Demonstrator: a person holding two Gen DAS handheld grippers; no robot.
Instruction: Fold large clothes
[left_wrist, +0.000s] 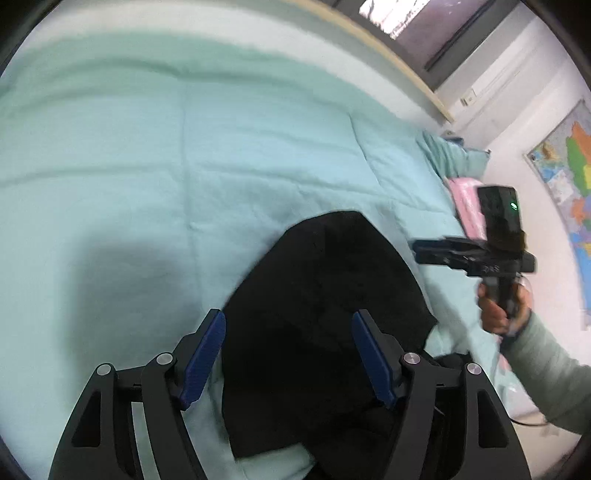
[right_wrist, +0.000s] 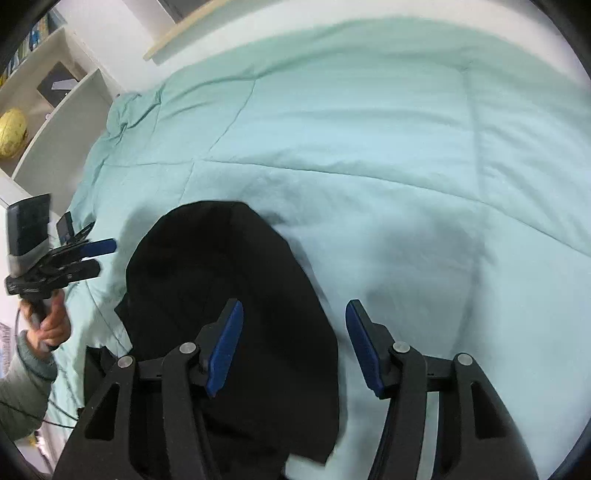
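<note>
A black garment (left_wrist: 317, 317) lies folded into a compact rounded heap on the light green quilt (left_wrist: 147, 177); it also shows in the right wrist view (right_wrist: 229, 280). My left gripper (left_wrist: 288, 354) is open and empty, hovering above the garment's near part. My right gripper (right_wrist: 293, 347) is open and empty, above the garment's right edge. The right gripper shows from the side in the left wrist view (left_wrist: 421, 251), the left one in the right wrist view (right_wrist: 107, 254). Both are held above the bed, apart from the cloth.
The quilt (right_wrist: 369, 147) covers the whole bed. A pink item (left_wrist: 465, 199) lies at the bed's right edge under a wall map (left_wrist: 569, 177). White shelves (right_wrist: 48, 110) with a yellow ball (right_wrist: 13, 131) stand left of the bed. A wooden headboard edge (left_wrist: 399, 59) runs behind.
</note>
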